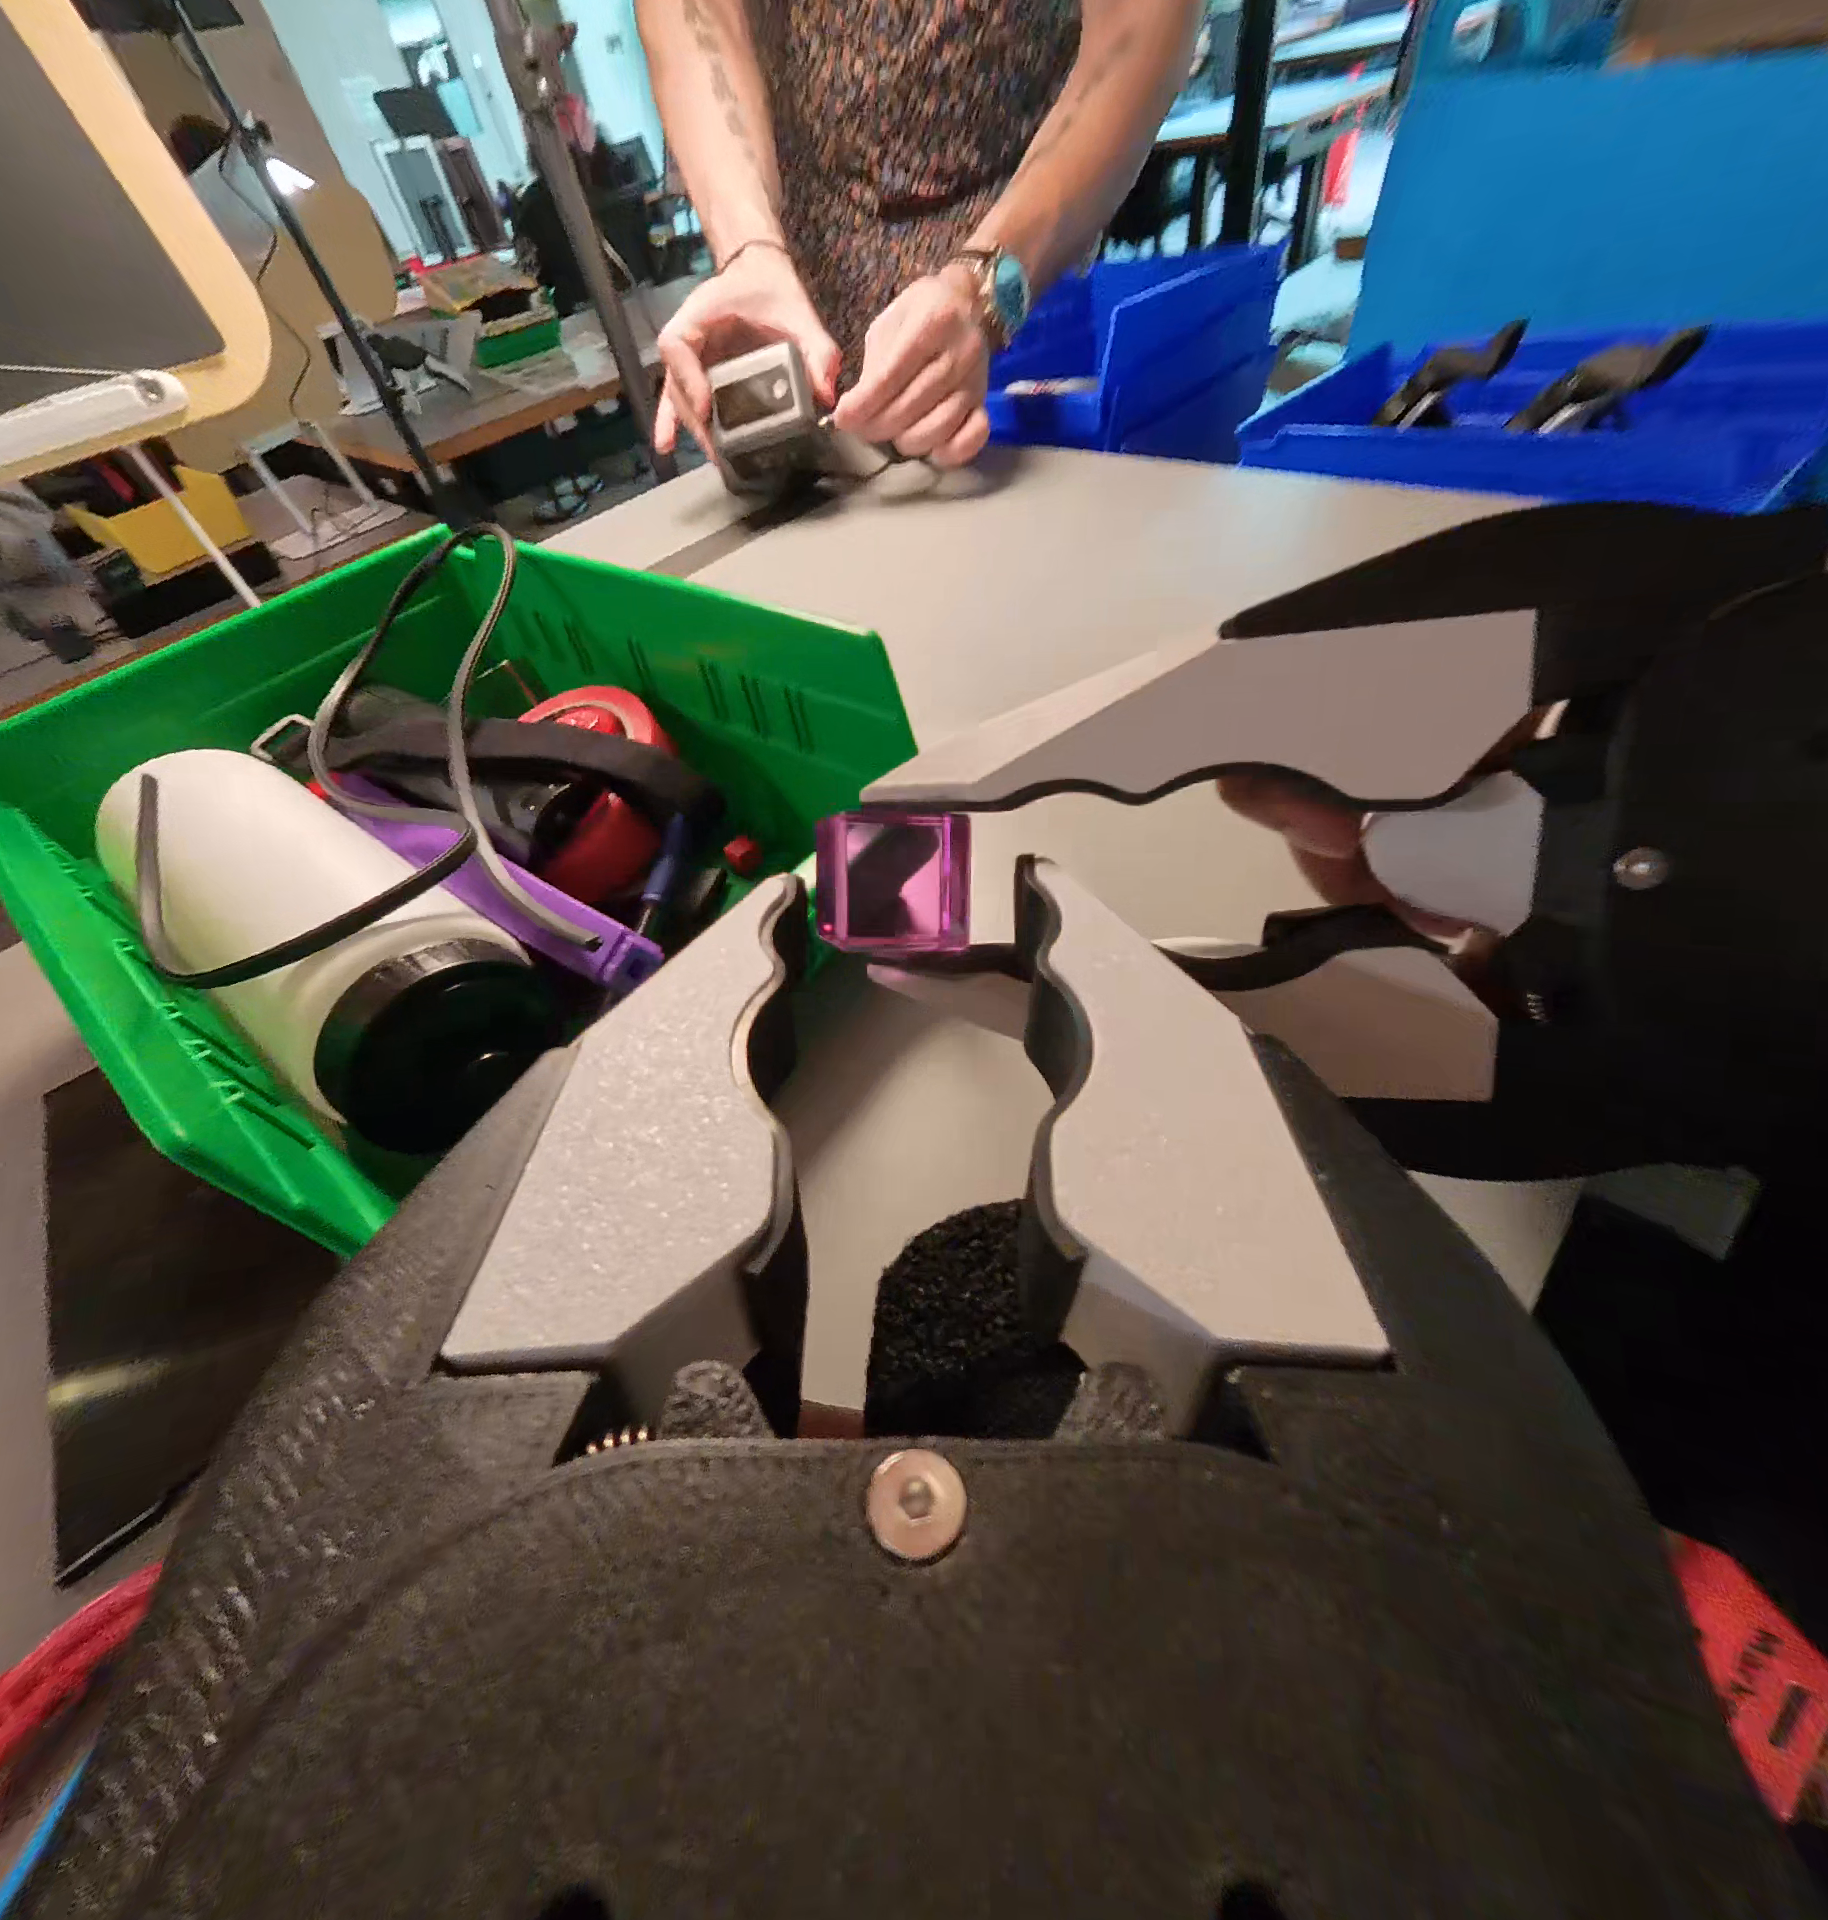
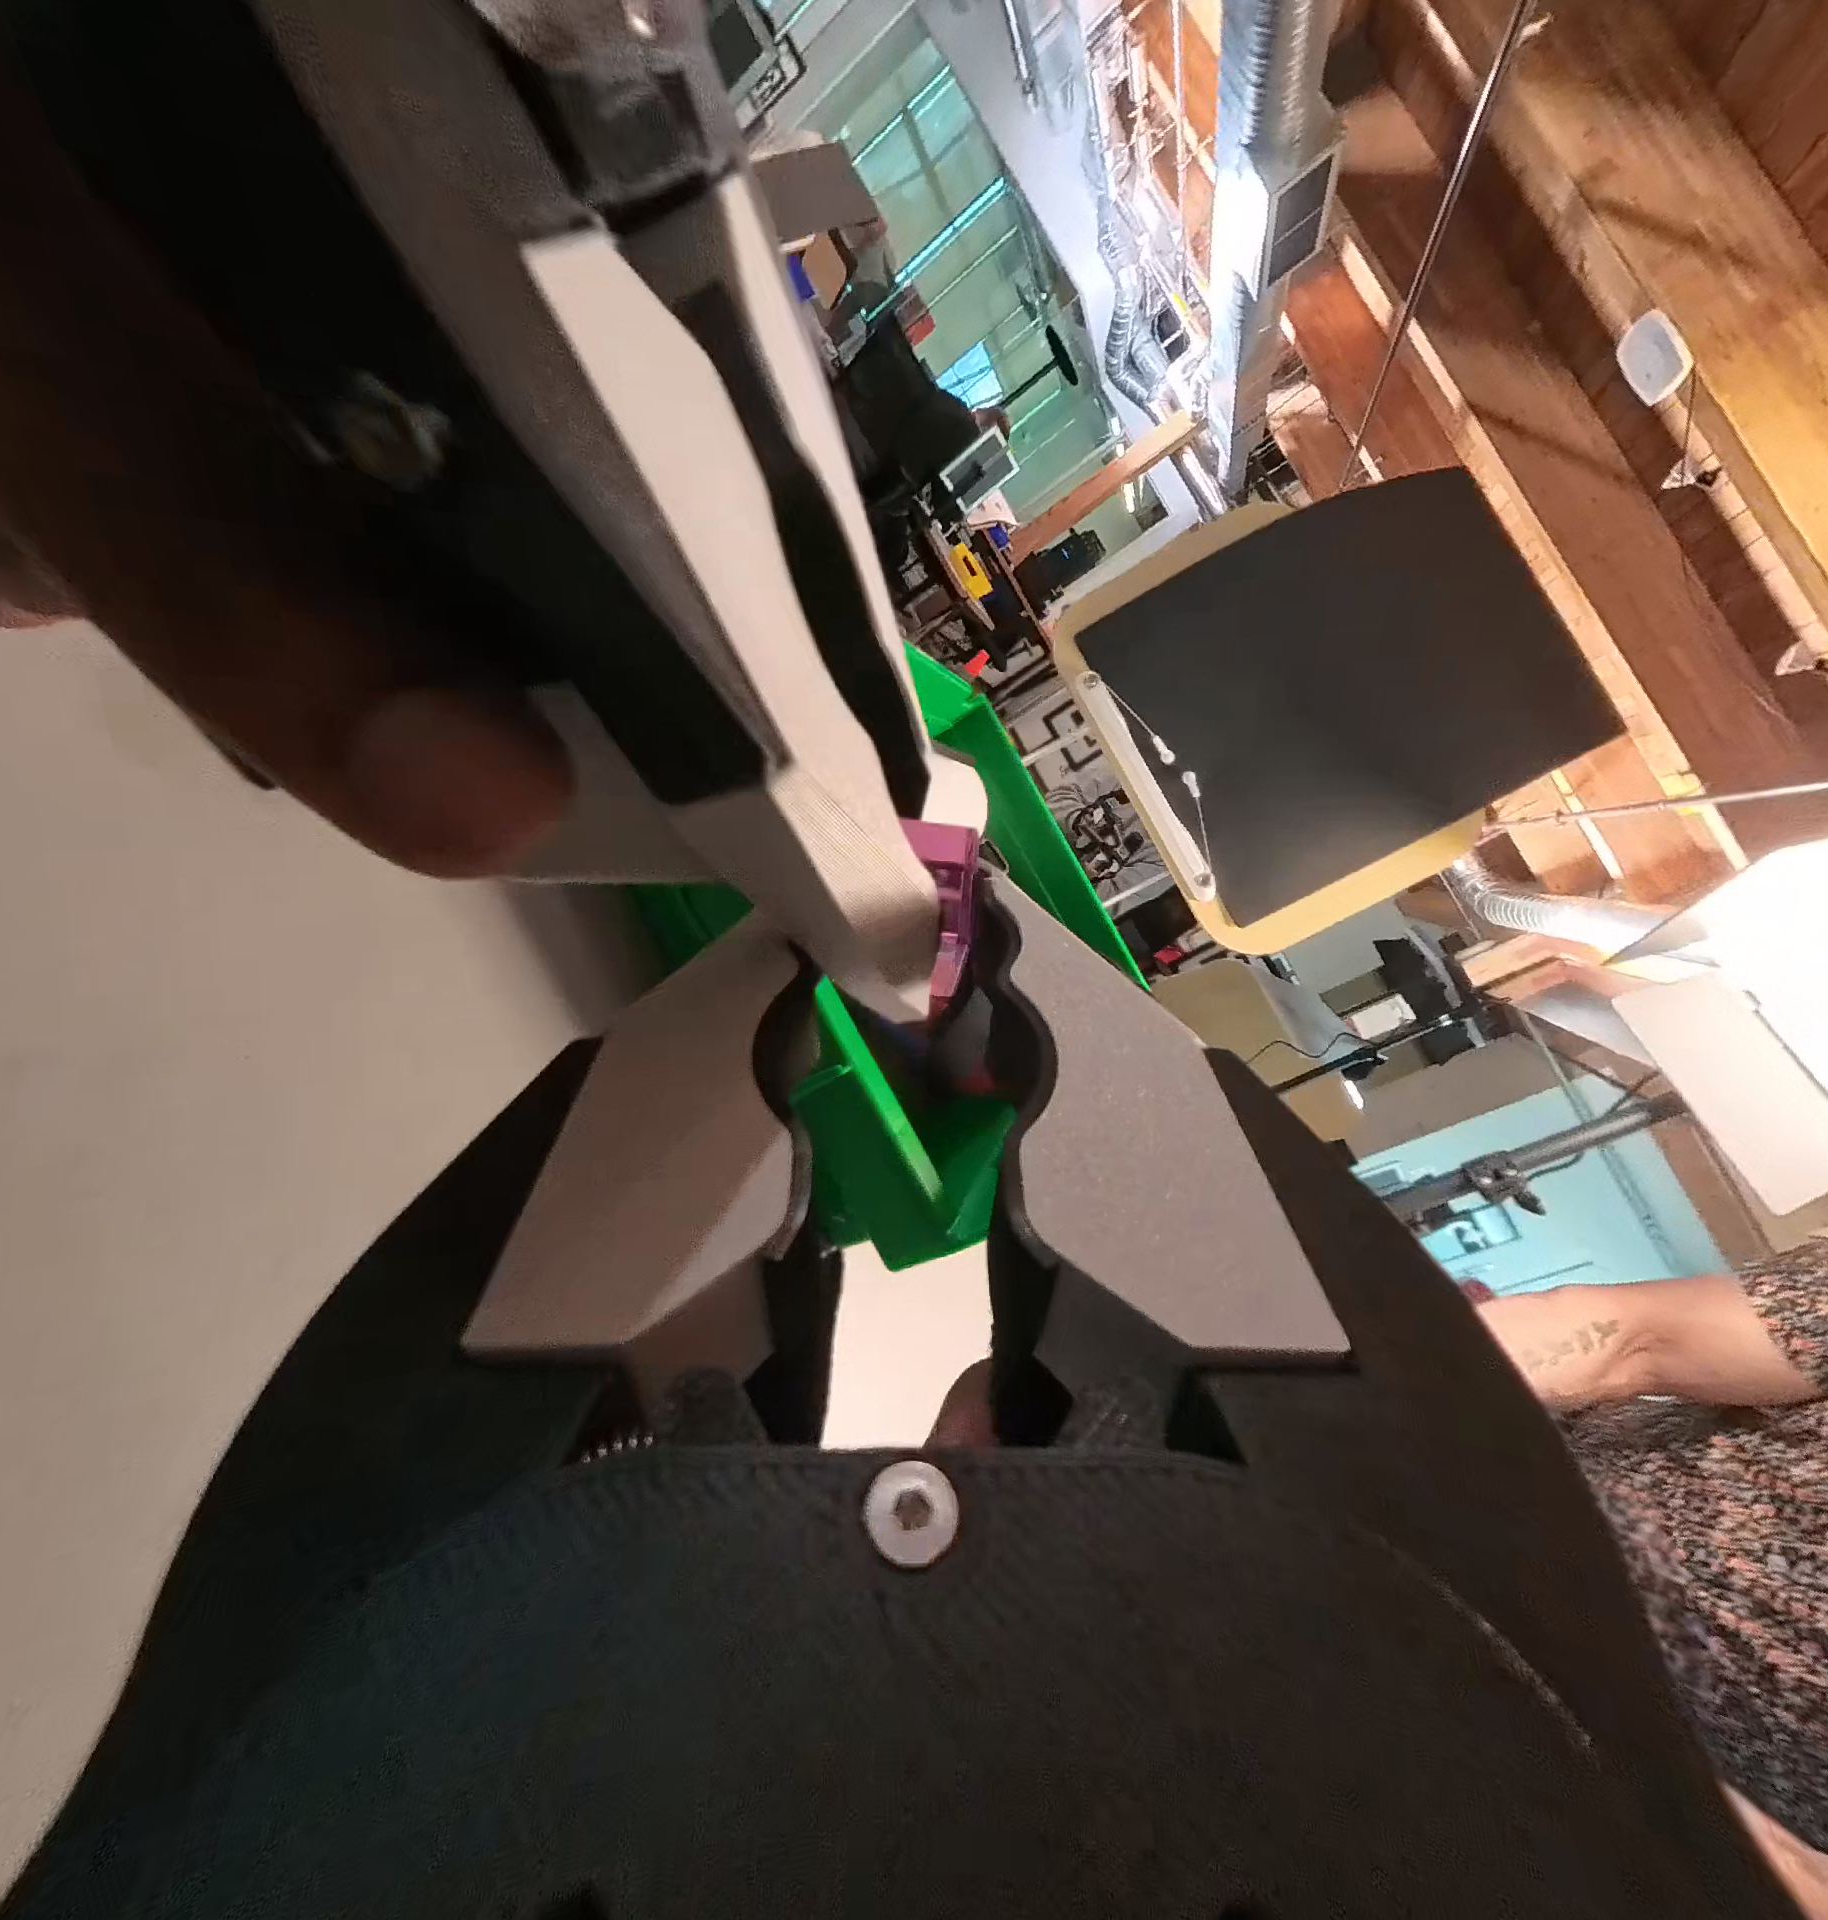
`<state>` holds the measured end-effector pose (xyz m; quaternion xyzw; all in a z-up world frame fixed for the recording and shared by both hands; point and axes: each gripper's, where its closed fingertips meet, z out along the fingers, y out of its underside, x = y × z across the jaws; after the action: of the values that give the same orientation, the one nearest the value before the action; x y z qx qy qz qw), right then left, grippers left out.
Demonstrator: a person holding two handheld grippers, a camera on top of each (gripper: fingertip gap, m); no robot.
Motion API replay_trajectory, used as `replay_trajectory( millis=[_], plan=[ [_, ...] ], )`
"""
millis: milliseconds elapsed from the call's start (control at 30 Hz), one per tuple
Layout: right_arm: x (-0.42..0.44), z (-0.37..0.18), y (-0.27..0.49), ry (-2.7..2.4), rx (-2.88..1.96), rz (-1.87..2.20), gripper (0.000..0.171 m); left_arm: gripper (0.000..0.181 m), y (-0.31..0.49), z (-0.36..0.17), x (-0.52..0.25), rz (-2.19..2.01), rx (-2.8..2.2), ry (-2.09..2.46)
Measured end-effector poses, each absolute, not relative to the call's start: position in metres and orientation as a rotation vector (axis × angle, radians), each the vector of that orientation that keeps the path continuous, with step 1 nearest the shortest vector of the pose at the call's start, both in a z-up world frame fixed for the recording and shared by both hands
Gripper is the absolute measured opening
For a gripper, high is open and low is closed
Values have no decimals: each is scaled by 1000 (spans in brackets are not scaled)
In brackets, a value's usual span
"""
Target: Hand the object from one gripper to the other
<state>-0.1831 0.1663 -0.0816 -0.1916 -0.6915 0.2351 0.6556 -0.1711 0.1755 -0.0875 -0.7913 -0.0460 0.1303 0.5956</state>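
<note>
Cube (image 1: 894, 881) faces left view; right view (image 2: 949, 904) shows an edge

The cube (image 1: 894, 881) sits between the left gripper (image 1: 905, 914) fingertips, with the right gripper (image 1: 951, 790) coming in from the right, one finger above it. Left of them is the bin (image 1: 681, 644) on the table (image 1: 1045, 561), with a bottle (image 1: 297, 925) and tape roll (image 1: 598, 727) inside. At the far edge, hands (image 1: 920, 364) hold a small device (image 1: 759, 416).

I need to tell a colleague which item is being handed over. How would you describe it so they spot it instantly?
Start at the green bin on the grey table. Just right of its near corner, two grippers meet. Between their tips is a small translucent purple cube, the only see-through item here, unlike the opaque purple strap in the bin.
</note>
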Motion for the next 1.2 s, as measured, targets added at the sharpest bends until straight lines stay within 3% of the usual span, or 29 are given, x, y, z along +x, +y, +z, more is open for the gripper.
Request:
replay_trajectory(
  millis=[100,200,467,600,833,1200],
  plan=[
    [-184,-85,163,-1579,-412,495,28,29,176,-92,-176,375,-1852,-112],
    [-183,-80,165,-1547,-431,538,28,28,177,-89,-178,355,-1814,-126],
    [-181,-65,180,-1369,-822,1024,47,28,177,-60,-183,-158,-1475,-357],
    [-181,-63,172,-1341,-899,1216,45,29,175,-51,-183,-402,-1307,-457],
    [-181,-57,176,-1253,-847,1130,29,28,186,-57,-168,-581,-1251,-498],
    [-176,-64,171,-1467,-509,879,28,36,185,-67,-162,-461,-1500,-387]
  ],
)
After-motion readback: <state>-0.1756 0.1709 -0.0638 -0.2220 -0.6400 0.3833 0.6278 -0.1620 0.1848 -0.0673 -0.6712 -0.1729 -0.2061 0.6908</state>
